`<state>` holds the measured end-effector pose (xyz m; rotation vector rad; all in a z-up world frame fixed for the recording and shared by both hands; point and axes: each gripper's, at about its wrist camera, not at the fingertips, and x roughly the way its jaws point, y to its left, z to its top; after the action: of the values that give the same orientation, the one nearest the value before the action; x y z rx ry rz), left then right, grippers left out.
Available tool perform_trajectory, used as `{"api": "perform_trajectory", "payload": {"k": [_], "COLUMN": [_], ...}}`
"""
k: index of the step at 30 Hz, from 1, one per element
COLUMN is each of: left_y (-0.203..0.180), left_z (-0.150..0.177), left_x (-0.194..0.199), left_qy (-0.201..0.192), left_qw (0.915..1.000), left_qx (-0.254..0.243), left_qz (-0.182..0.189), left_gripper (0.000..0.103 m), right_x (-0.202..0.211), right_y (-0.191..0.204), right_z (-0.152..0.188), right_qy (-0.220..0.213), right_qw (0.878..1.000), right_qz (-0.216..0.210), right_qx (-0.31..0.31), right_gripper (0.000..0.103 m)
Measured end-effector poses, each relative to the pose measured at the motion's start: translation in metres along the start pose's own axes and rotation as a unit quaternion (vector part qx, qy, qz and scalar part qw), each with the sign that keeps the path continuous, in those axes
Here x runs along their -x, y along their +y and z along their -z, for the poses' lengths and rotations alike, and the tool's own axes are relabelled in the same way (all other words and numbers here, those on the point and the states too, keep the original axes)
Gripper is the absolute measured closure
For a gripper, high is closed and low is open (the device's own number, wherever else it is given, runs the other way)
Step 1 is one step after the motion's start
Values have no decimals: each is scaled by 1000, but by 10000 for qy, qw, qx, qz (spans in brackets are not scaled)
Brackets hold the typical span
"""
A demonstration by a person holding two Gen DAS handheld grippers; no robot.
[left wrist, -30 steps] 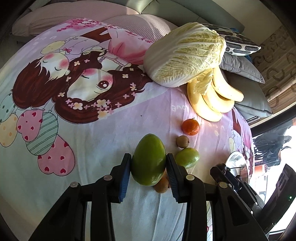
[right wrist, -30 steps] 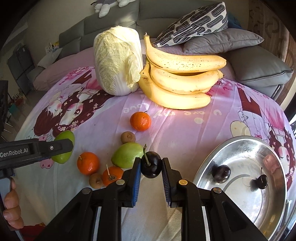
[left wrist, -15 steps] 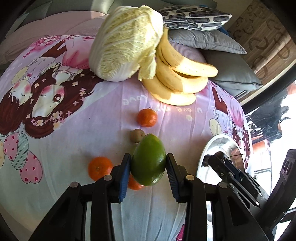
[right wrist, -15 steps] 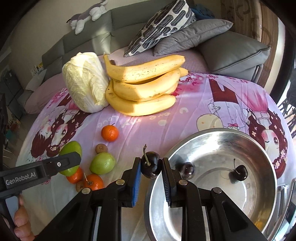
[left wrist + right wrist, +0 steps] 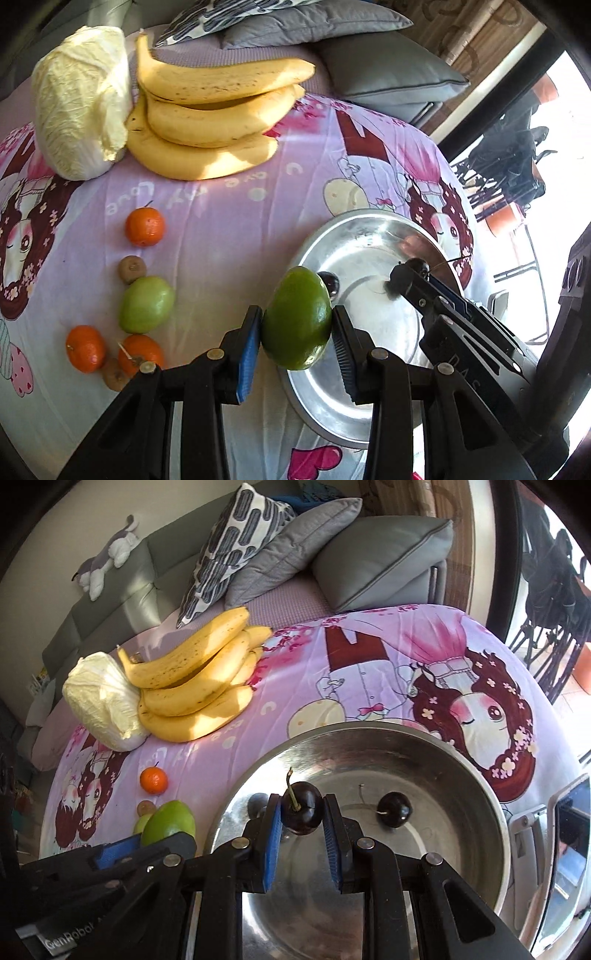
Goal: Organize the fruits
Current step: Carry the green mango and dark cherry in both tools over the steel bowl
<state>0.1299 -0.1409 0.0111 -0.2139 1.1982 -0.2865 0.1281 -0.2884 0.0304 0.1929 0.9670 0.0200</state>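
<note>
The cherry (image 5: pixel 302 808) in your right gripper (image 5: pixel 302 834) hangs directly above the metal bowl (image 5: pixel 461 760), so it only needs lowering. Your left gripper (image 5: pixel 297 347) clamps the green mango (image 5: pixel 297 318) upright at the bowl's near-left rim.

Bowl (image 5: pixel 461 760) centre free; two cherries (image 5: pixel 396 809) on floor

Sunlit room: grey sofa (image 5: pixel 122 602) with cushions (image 5: pixel 376 557) behind the table
</note>
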Motion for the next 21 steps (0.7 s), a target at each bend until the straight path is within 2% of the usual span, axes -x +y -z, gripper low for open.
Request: {"api": "perform_trajectory", "payload": {"k": [7, 21], "left_y": [-19, -23], "left_z": [-2, 10], "left_x": [-18, -37], "left_qy": [235, 434], "left_qw": [9994, 9983], "left_qx": [-234, -382], "left_qz": [-64, -106], "left_gripper": [63, 63], "right_x": [5, -13], "right_y": [-25, -24], "right_z": [-2, 7], "right_qy": [-22, 424], "right_qw": [9995, 9984], "right_qz": [112, 266], "right_qx": [-303, -266], "right_gripper": [79, 79]}}
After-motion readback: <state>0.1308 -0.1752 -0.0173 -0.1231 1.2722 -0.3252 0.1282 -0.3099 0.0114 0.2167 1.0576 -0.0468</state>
